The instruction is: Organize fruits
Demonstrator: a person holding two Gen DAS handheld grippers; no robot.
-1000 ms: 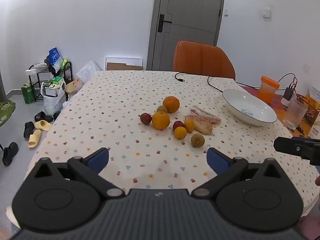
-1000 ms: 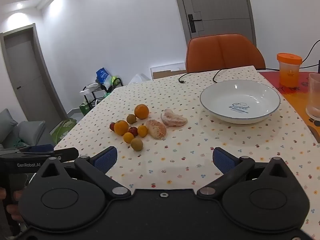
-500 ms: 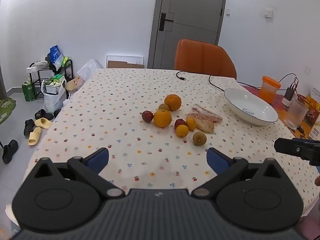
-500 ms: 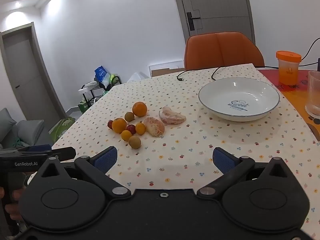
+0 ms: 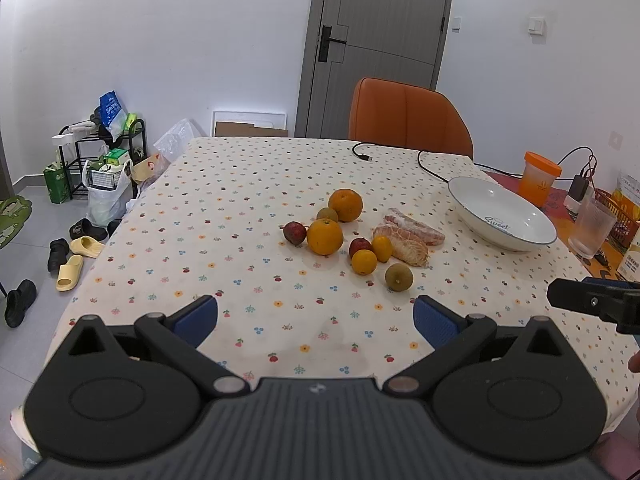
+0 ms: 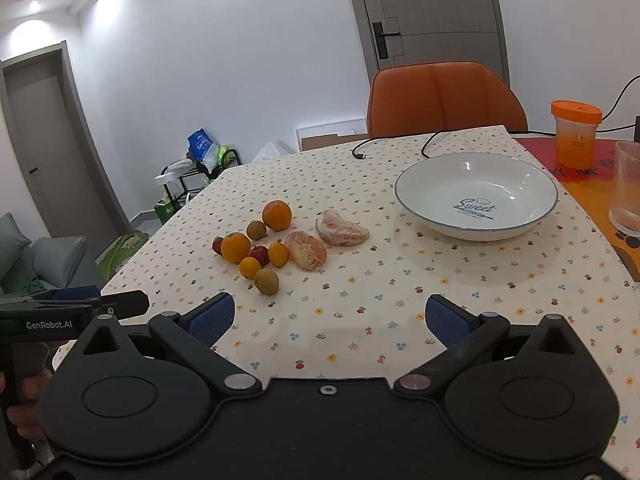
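Observation:
A cluster of fruit lies mid-table: two oranges (image 5: 325, 236) (image 5: 345, 205), small yellow citrus (image 5: 363, 261), red fruits (image 5: 295, 233), brownish-green round fruits (image 5: 399, 277) and two peeled pomelo pieces (image 5: 406, 242). The cluster also shows in the right wrist view (image 6: 266, 246). A white bowl (image 5: 536, 222) (image 6: 532, 172) marked "Sweet" stands empty to the right. My left gripper (image 5: 315, 322) is open and empty over the near table edge. My right gripper (image 6: 330, 320) is open and empty, short of the fruit.
An orange chair (image 5: 408, 116) stands at the far side. A black cable (image 5: 394, 158) lies on the floral cloth. An orange-lidded cup (image 6: 575, 134) and a ribbed glass (image 6: 626, 194) stand at the right. Shoes and a cluttered rack (image 5: 100, 152) are on the floor to the left.
Both grippers have drifted slightly; the fruit and bowl shift a little in view. Nothing was grasped, and both jaws stay open.

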